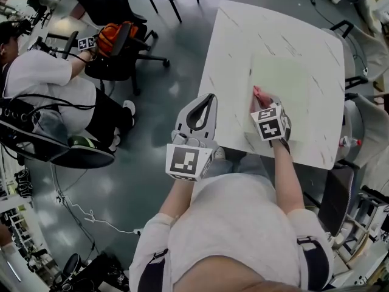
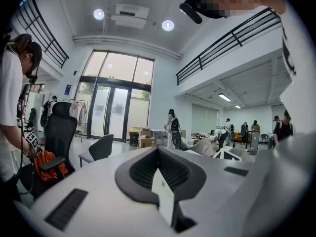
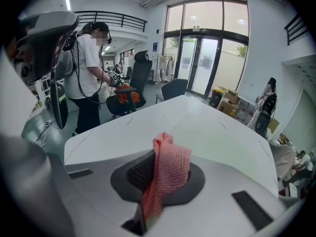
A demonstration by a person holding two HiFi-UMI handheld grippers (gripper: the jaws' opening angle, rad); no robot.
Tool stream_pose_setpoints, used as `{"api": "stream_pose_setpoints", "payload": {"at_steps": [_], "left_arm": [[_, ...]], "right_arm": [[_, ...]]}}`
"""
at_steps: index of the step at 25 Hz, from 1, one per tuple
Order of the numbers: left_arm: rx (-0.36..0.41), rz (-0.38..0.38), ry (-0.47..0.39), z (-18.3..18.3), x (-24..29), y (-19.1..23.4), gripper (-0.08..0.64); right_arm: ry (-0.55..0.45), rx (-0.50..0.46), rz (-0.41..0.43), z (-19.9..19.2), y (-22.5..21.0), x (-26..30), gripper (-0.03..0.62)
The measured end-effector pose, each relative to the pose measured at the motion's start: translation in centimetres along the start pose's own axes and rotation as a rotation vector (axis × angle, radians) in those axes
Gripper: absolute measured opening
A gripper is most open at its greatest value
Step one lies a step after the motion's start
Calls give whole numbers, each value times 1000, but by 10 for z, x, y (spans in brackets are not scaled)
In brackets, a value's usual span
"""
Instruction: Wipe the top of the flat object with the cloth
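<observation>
1. Right gripper [image 1: 265, 105]: the jaws are clamped on the pink cloth [image 3: 167, 169]. A fold of it stands proud of the jaw tips, and the rest is pinched down in the seam.
2. Left gripper [image 1: 206, 102]: the jaws are together and hold nothing of the task. A pale sliver sits at their seam, and its nature cannot be determined. This gripper hangs beyond the table's left edge, over the floor.
3. Flat object [image 1: 285, 78]: a pale green sheet lying flat on the white table [image 1: 243, 29], towards the near right part of the top. Its outline is faint and it reads about as wide as it is deep, so no long axis can be stated with confidence.
4. Governing relation: the sheet spreads ahead of the right jaws and to their right. In the head view the cloth sits over the sheet's near left portion, just inside its left edge. Whether cloth and sheet are touching cannot be confirmed. In the right gripper view the fold appears to stand free rather than pressed flat.
5. Nearer hand: the right gripper, by a clear margin. The left gripper is well apart from the sheet.
6. Assessment: the cloth is in hand and positioned at the start corner. Wiping would call for the fold to be lowered onto the surface and then swept away from the person and across to the right. The unsecured sheet may slide under the stroke.
</observation>
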State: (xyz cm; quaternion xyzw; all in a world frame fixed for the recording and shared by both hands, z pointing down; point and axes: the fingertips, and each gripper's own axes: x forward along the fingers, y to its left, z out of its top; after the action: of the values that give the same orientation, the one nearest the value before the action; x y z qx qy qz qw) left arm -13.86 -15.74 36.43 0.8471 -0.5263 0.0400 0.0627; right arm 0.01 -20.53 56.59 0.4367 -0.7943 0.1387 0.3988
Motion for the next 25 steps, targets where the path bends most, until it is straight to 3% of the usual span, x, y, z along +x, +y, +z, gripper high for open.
{"api": "stream_pose_setpoints", "payload": {"at_steps": [11, 21, 25], "left_arm": [[9, -27, -12, 2, -19, 9, 15], [14, -96, -21, -3, -24, -13, 15], [31, -88, -17, -3, -26, -19, 15]], "right_arm": [[1, 7, -11, -3, 25, -8, 31], [-7, 39, -21, -25, 37, -22, 31], [-9, 51, -20, -28, 30, -24, 31]]}}
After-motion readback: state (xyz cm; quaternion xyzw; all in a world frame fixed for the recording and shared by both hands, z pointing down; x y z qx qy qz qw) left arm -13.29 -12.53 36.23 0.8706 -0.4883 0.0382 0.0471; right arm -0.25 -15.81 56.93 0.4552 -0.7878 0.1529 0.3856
